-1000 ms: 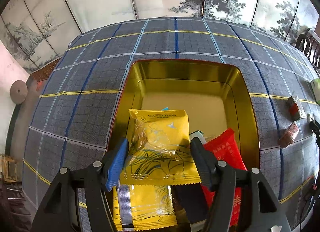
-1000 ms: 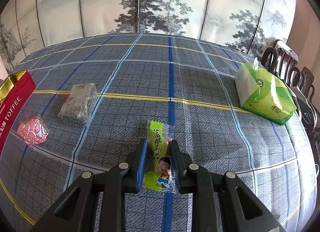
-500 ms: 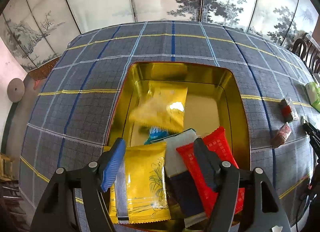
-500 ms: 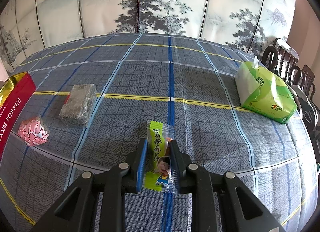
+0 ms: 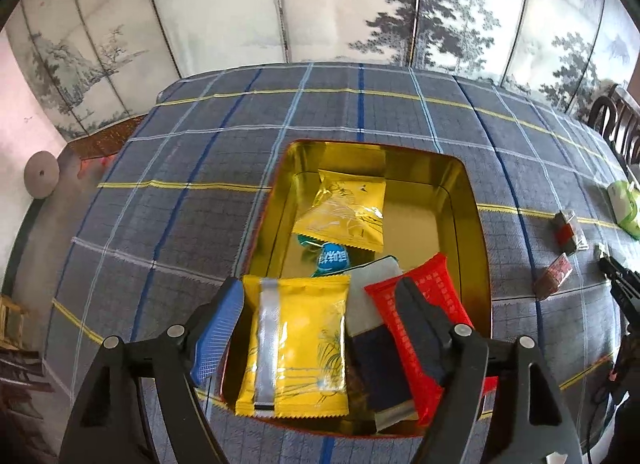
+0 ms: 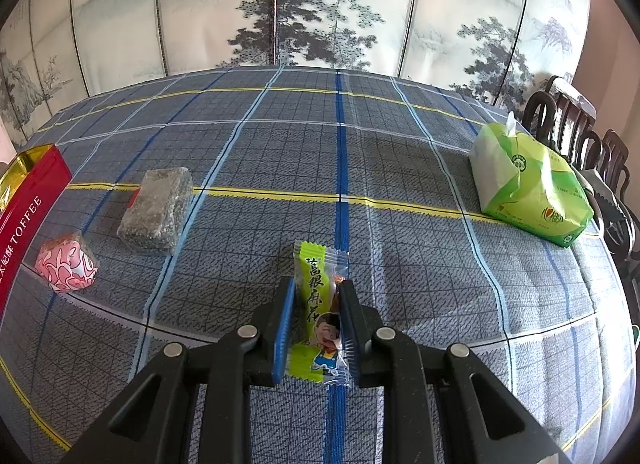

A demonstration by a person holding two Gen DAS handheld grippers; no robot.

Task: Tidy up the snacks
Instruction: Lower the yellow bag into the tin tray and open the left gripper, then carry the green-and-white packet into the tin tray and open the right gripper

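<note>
A gold-lined red tin (image 5: 464, 199) lies open on the checked cloth. It holds a yellow packet (image 5: 348, 211) at the far end, a blue candy (image 5: 334, 258), a second yellow packet (image 5: 296, 344), a white and dark packet (image 5: 376, 340) and a red packet (image 5: 416, 304). My left gripper (image 5: 320, 328) is open and empty above the tin's near end. My right gripper (image 6: 316, 324) is shut on a green snack stick (image 6: 318, 304) just above the cloth. A grey snack bar (image 6: 156, 207) and a pink candy (image 6: 66, 262) lie to its left, beside the tin (image 6: 24, 203).
A green tissue pack (image 6: 528, 183) sits at the right edge of the table. Dark wooden chairs (image 6: 580, 131) stand behind it. Two small wrapped snacks (image 5: 564, 248) lie right of the tin. A painted folding screen (image 6: 320, 3) backs the table.
My left gripper let go of the yellow packet, which dropped to the far end of the tin. The left gripper then drew back and up. The right gripper stayed put with the green stick.
</note>
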